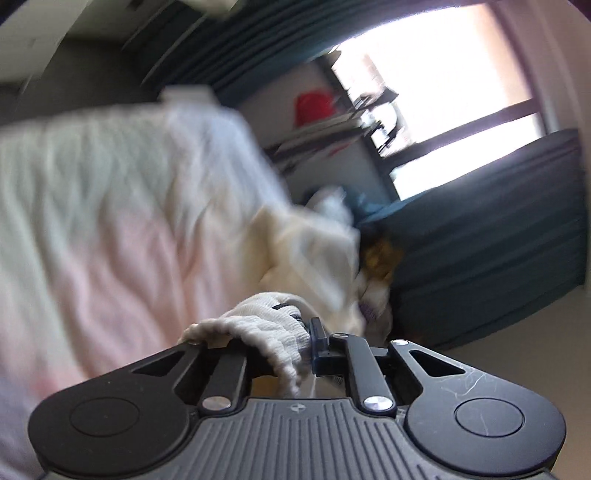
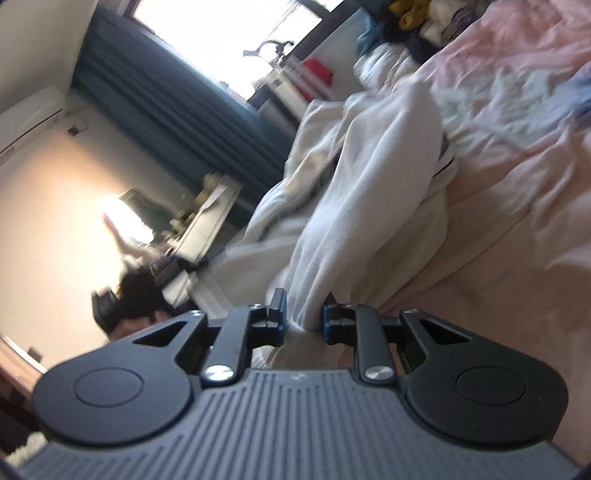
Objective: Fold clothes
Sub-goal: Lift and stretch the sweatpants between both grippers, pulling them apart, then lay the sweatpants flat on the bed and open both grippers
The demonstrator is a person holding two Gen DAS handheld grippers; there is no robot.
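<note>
A white ribbed garment (image 2: 373, 177) stretches from my right gripper (image 2: 303, 320) up across the pink bedspread (image 2: 517, 184). The right gripper is shut on a bunched edge of it. In the left wrist view, a ribbed white hem of the garment (image 1: 269, 332) drapes over my left gripper (image 1: 295, 339), whose left finger is hidden under the cloth; the gripper is shut on that hem. More cream cloth (image 1: 314, 254) hangs beyond it, blurred by motion.
The bed (image 1: 92, 221) with its pink cover fills the left. Teal curtains (image 1: 498, 240) and a bright window (image 1: 443, 74) stand behind. A pile of clothes (image 2: 413, 18) lies at the bed's far end. A shelf (image 2: 207, 218) and a person's dark hair (image 2: 136, 299) show at left.
</note>
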